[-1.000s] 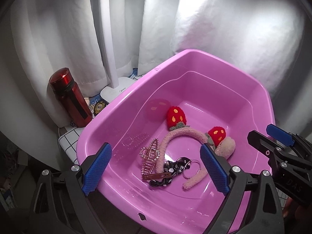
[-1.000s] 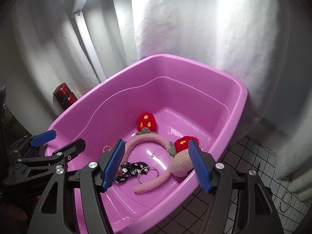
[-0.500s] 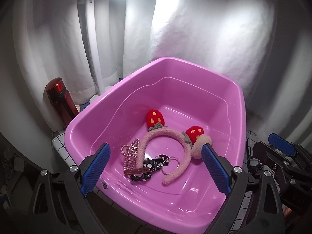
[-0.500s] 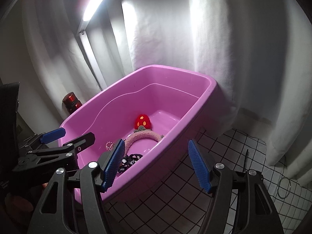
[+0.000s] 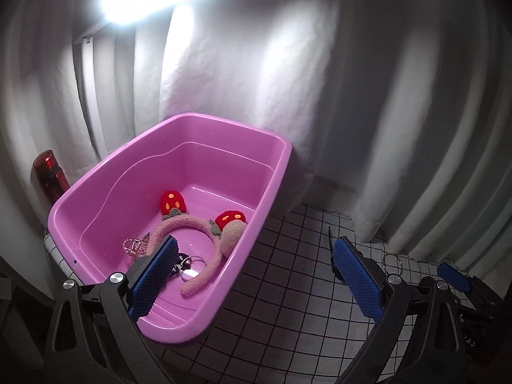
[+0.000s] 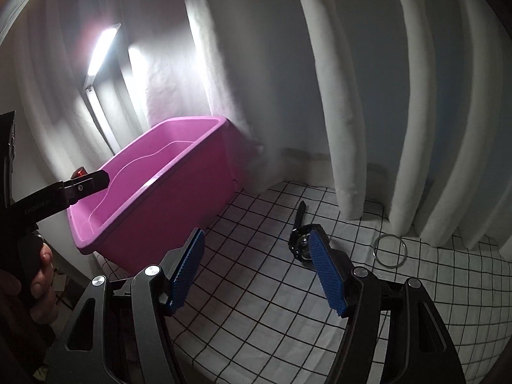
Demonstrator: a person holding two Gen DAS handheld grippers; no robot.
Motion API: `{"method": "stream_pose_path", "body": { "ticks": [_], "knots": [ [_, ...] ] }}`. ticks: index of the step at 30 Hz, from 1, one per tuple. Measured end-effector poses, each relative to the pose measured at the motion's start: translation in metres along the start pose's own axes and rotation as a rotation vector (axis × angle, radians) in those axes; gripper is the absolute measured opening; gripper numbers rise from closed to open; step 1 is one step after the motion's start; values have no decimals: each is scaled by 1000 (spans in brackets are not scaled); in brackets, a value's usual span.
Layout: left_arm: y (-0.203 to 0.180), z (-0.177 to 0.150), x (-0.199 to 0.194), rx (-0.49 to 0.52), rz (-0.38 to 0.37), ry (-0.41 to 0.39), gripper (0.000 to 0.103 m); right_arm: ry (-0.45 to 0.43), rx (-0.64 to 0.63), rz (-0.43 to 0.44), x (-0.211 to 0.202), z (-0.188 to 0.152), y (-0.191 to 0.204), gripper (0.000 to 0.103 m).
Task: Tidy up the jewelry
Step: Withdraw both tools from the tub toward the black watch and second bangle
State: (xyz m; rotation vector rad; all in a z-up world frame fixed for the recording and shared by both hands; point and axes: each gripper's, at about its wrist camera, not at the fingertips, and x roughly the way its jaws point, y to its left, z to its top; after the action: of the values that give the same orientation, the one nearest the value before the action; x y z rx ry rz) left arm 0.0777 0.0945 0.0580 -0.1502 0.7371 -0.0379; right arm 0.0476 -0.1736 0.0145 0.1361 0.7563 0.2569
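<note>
Now both sets spread, empty: right gripper point(image 6: 257, 267) fingers above checkered cloth point(image 6: 256, 288); left gripper point(image 5: 254, 275) over basin point(image 5: 224, 288) edge.

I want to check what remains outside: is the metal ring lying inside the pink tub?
No, the metal ring lies on the checked cloth, apart from the pink tub.

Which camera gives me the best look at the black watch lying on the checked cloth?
The right wrist view: the black watch lies in the open on the checked cloth, only its near end behind a blue pad. The left wrist view shows just a strap tip past a pad.
</note>
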Motion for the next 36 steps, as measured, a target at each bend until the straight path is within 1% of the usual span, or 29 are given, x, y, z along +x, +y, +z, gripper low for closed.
{"method": "stream_pose_path", "body": {
  "ticks": [4, 8, 12, 17, 20, 22, 27, 32, 36],
  "knots": [
    [-37, -13, 8, 47, -54, 29, 96, 8, 80, -67, -17, -22, -47, 65],
    [-70, -30, 20, 99, -91, 61, 96, 7, 144, -124, -26, -40, -82, 65],
    [-96, -50, 38, 132, -121, 101, 96, 18, 185, -165, -29, -58, -109, 65],
    [-120, -72, 70, 162, -127, 153, 96, 45, 212, -192, -20, -75, -134, 65],
    [-130, -81, 91, 173, -127, 169, 96, 55, 208, -201, -7, -78, -142, 65],
    [-137, -86, 105, 182, -124, 179, 96, 58, 213, -193, 4, -77, -148, 65],
    [-152, -95, 137, 207, -120, 192, 96, 74, 203, -185, 42, -69, -160, 65],
    [-155, -101, 168, 215, -111, 214, 96, 93, 191, -193, 78, -65, -170, 65],
    [-154, -102, 189, 200, -106, 227, 96, 108, 187, -187, 101, -64, -176, 65]
  ]
}}
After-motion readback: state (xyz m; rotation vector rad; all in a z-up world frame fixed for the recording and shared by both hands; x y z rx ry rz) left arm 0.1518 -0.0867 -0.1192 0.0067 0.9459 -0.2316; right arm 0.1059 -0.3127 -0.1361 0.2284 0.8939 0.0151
